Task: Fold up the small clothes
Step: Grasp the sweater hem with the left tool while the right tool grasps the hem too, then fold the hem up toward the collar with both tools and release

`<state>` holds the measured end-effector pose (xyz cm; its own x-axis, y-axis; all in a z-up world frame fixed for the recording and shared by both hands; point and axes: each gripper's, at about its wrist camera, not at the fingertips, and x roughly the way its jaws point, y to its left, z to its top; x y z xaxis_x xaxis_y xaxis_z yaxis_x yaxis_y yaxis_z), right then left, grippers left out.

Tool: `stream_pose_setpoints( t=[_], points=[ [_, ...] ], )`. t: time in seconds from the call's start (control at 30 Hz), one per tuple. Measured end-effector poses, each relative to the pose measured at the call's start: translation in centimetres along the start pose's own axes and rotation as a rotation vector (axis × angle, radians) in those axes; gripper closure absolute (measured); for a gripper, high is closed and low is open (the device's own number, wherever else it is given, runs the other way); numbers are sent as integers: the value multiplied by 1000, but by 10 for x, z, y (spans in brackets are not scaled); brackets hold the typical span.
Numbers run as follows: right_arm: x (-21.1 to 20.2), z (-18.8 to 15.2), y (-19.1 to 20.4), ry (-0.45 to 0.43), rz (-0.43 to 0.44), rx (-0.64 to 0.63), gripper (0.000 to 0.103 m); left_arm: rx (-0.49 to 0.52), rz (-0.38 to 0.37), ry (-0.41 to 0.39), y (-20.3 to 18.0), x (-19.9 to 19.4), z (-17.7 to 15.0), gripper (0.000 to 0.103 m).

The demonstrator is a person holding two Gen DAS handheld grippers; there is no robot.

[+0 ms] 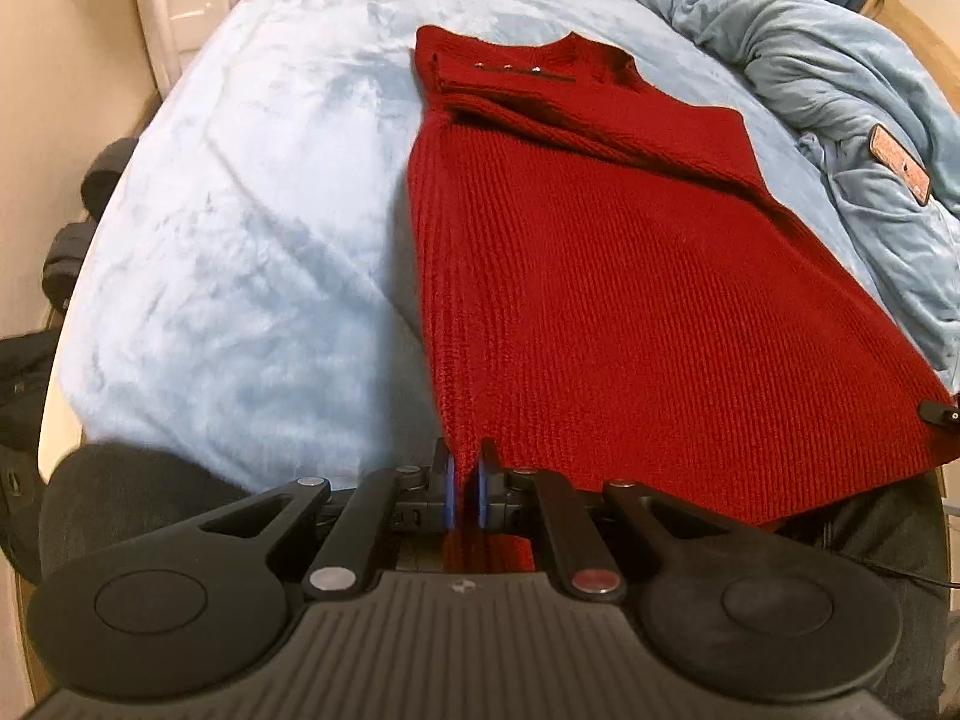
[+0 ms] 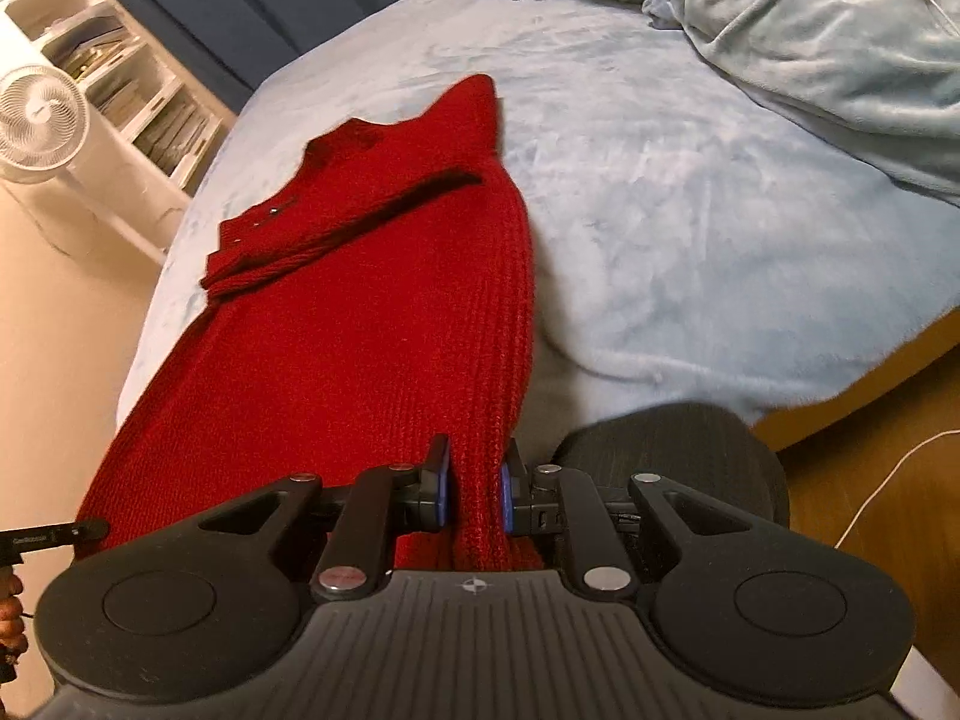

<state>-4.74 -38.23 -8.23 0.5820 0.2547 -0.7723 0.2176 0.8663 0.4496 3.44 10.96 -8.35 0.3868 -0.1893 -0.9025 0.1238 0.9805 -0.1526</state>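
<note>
At the near hem, left gripper [image 1: 466, 492] and right gripper [image 2: 474, 495] each pinch the red knit garment [image 1: 600, 276] tight; bare blue bedspread [image 1: 240, 210] flanks it.

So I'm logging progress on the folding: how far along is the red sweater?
Done: the red sweater lies on the blue blanket with a sleeve folded across its chest. In hand: left tool and right tool each pinch a hem corner. Left: bringing the hem toward the collar.
</note>
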Motion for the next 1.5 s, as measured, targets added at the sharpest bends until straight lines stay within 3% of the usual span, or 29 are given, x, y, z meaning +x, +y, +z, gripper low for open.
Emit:
stream_pose_setpoints(
  t=[0.17,0.33,0.43,0.53,0.63,0.7,0.73,0.77,0.8,0.83,0.87,0.93,1.03,1.2,1.37,1.4,1.43,1.47,1.5],
  points=[
    [-8,-8,-9,28,0,72,87,-40,-19,59,4,8,-3,96],
    [-4,27,1,65,-15,85,87,-51,-51,17,6,-1,45,97],
    [-3,74,9,50,4,85,87,-41,-74,-31,7,-6,91,97],
    [11,142,21,25,44,78,87,-61,-86,-75,14,4,153,97],
    [51,213,34,11,45,63,88,-80,-59,-112,26,32,232,96],
    [93,265,40,-2,14,105,88,-168,-64,-114,42,65,292,94],
    [113,286,39,-9,-8,137,80,-228,-63,-108,53,82,316,89],
    [132,306,35,-30,-43,180,60,-299,-36,-105,66,99,339,80],
    [148,321,31,-66,-87,236,49,-363,47,-122,77,111,361,57],
    [158,329,27,-98,-117,267,38,-408,126,-153,86,115,373,42],
    [164,334,22,-135,-129,283,37,-432,173,-198,94,116,381,36],
    [171,331,14,-200,-117,291,37,-420,193,-266,102,118,385,21],
    [186,305,-3,-211,-70,243,37,-319,177,-251,92,138,370,21],
    [240,263,-17,-106,-128,186,37,-75,177,-188,42,179,327,21],
    [264,245,-13,-91,-114,201,37,133,198,-145,-7,215,320,22],
    [266,244,-13,-95,-105,212,40,188,199,-112,-16,226,320,50],
    [267,243,-12,-101,-105,221,57,225,202,-81,-20,235,321,89],
    [266,245,-10,-112,-107,219,76,233,215,-59,-23,241,322,91],
    [262,245,-7,-129,-116,198,80,225,225,-76,-24,239,322,92]
  ],
)
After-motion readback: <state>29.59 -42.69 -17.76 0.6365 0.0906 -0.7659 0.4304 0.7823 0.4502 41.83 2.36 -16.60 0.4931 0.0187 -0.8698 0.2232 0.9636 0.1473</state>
